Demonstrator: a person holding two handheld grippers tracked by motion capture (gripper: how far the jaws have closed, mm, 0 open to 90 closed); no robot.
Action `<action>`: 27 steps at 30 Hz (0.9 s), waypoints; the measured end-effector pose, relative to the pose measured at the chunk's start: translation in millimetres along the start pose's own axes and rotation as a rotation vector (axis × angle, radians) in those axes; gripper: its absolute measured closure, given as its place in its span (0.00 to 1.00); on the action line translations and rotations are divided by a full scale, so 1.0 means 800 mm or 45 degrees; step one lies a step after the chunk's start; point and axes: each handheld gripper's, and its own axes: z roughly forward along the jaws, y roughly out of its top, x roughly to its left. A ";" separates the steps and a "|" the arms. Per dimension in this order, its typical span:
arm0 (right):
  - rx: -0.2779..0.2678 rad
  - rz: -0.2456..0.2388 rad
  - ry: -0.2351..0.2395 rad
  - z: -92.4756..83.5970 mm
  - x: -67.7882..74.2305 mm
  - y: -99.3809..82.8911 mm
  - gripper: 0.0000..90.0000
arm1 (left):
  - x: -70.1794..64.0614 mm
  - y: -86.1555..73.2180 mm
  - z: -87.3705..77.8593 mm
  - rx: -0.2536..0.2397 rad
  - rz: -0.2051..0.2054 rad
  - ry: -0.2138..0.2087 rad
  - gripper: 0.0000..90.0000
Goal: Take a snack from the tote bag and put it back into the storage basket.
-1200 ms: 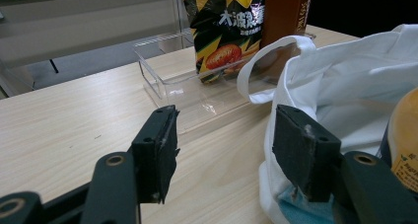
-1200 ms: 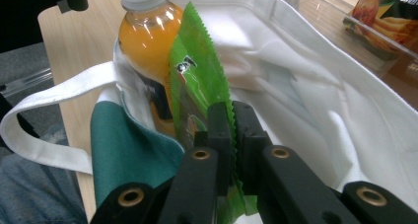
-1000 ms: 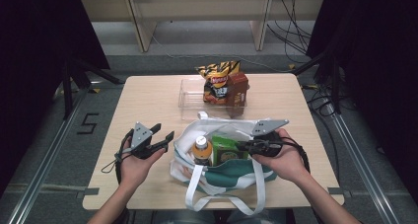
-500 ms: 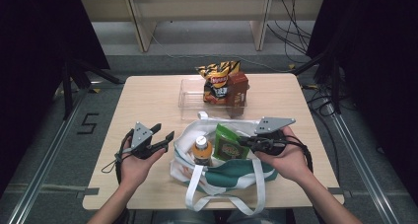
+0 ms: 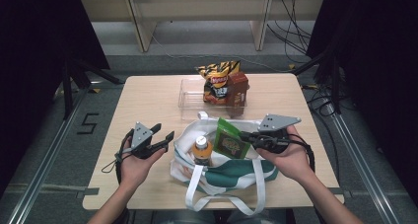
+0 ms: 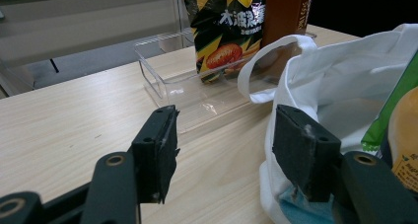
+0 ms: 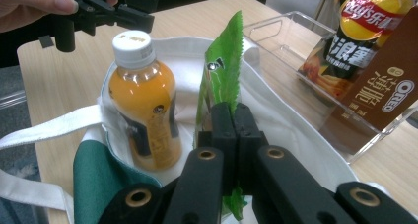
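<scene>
- The right tool (image 5: 245,136) is clenched on the edge of the green snack packet (image 5: 228,141), and it holds the packet upright over the open mouth of the white and green tote bag (image 5: 231,172)
- In the right gripper view the two black jaws stand pressed together on the thin foil of the packet (image 7: 223,81), so the grip looks firm but narrow
- The left tool (image 5: 164,141) is released, its jaws stand wide apart with nothing between them, and it rests just beside the left rim of the bag
- The orange juice bottle (image 5: 201,150) stands inside the bag, just beside the packet, with its white cap up
- I judge that the step in hand is to move the packet between the bag and the clear tray (image 5: 191,96) behind it, where the chips bag (image 5: 217,80) and the brown biscuit box (image 5: 237,86) stand
- To do it well, keep the packet vertical and guide it along the free side of the bottle, so that the foil does not catch the cap
- The bag mouth is soft, so the left tool can take the rim or the handle (image 6: 257,68) and keep it open
- Move slowly, because a thin foil edge may slip from the jaws
- The desk (image 5: 148,100) has free space on the left if the packet must be put down
</scene>
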 end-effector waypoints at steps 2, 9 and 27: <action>0.001 -0.010 0.013 -0.001 -0.001 0.001 1.00 | 0.000 0.000 0.000 0.000 0.001 0.000 0.47; -0.027 -0.007 -0.013 -0.006 -0.001 0.005 1.00 | -0.001 0.000 0.001 0.000 0.000 -0.001 0.47; -0.089 -0.053 -0.058 -0.016 -0.002 0.013 1.00 | 0.001 0.000 0.000 -0.006 -0.004 -0.004 0.47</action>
